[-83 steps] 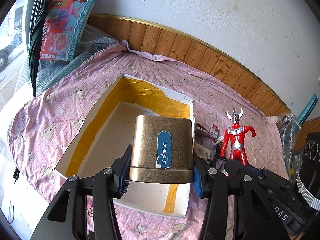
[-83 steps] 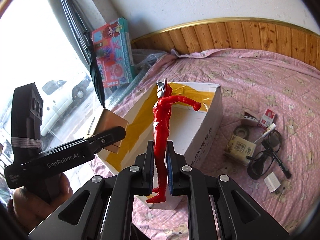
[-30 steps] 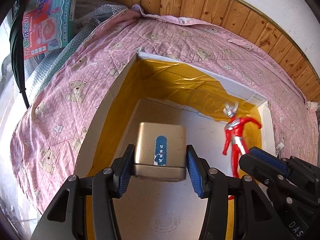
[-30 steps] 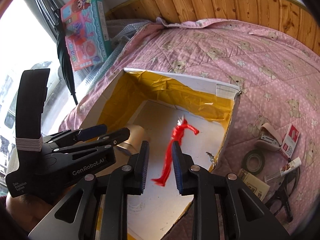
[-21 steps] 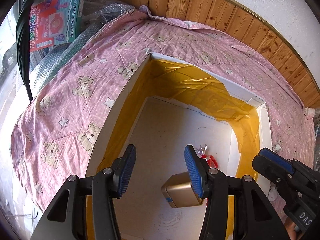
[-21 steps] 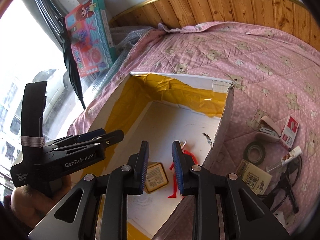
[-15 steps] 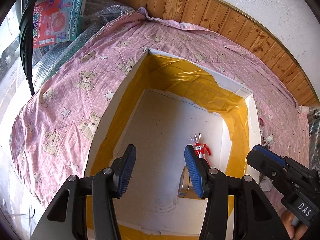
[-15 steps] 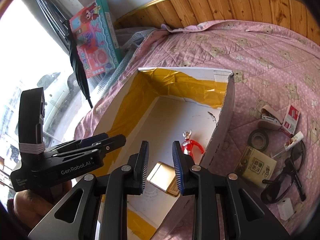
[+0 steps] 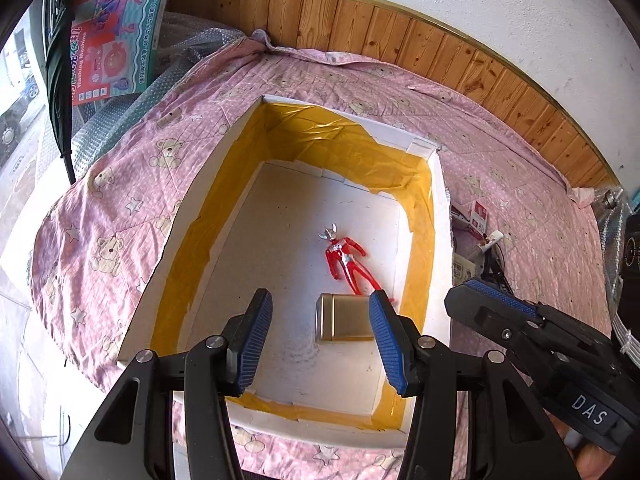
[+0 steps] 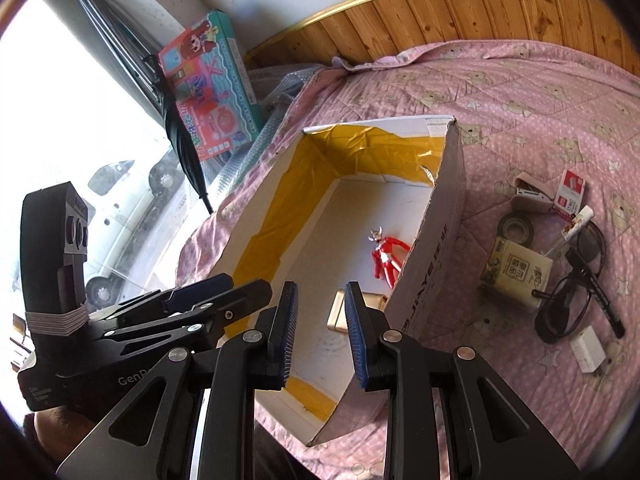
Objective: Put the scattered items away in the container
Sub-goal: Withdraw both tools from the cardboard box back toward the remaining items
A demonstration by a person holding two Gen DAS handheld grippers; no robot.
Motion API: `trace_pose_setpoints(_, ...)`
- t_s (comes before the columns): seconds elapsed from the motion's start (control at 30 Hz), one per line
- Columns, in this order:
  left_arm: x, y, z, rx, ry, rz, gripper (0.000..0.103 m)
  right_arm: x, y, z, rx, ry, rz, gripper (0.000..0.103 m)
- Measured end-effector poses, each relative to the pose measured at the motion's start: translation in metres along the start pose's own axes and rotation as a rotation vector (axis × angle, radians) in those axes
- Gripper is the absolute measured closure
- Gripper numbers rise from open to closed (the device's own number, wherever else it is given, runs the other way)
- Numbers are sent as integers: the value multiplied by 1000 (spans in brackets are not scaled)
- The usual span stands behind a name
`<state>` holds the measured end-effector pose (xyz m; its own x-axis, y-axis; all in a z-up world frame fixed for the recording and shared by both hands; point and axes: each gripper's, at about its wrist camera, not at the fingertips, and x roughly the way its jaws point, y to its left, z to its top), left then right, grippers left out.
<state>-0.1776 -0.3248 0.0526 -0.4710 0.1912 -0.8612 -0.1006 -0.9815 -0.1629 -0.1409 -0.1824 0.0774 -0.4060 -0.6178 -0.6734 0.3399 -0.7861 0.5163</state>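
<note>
A white cardboard box (image 9: 208, 200) lined with yellow tape sits on a pink bear-print bedspread. Inside lie a red toy figure (image 9: 347, 258) (image 10: 387, 256) and a gold tin (image 9: 342, 317) (image 10: 340, 312), side by side on the box floor. My left gripper (image 9: 320, 340) hangs open above the box with nothing between its fingers. My right gripper (image 10: 322, 332) is also open and empty, above the box's near corner. Scattered to the right of the box are a tape roll (image 10: 516, 227), a tan stapler (image 10: 530, 196), a beige packet (image 10: 518, 272), black glasses (image 10: 568, 300) and a pen (image 10: 596, 292).
A toy washing-machine box (image 9: 116, 28) (image 10: 210, 80) and bubble wrap lean against the wall at the left, by a window. Wooden panelling (image 9: 440, 56) runs behind the bed. A small white block (image 10: 588, 348) and a red-white card box (image 10: 570, 192) lie among the scattered items.
Both grippers let go over the box: the gold tin and the red figure dropped to the box floor. Both grippers then rose and drew back, empty.
</note>
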Motion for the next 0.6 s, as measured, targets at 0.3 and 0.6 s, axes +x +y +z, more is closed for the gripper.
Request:
trace_pose_setpoints(0.3,-26,-16,-22,17,-23,-5,51,-23,7,-23,6,-17,18,76)
trace_pose_setpoints(0.6,-52,-33,-36,40,-58,4,51,-47,10,-40,6,-45,36,76)
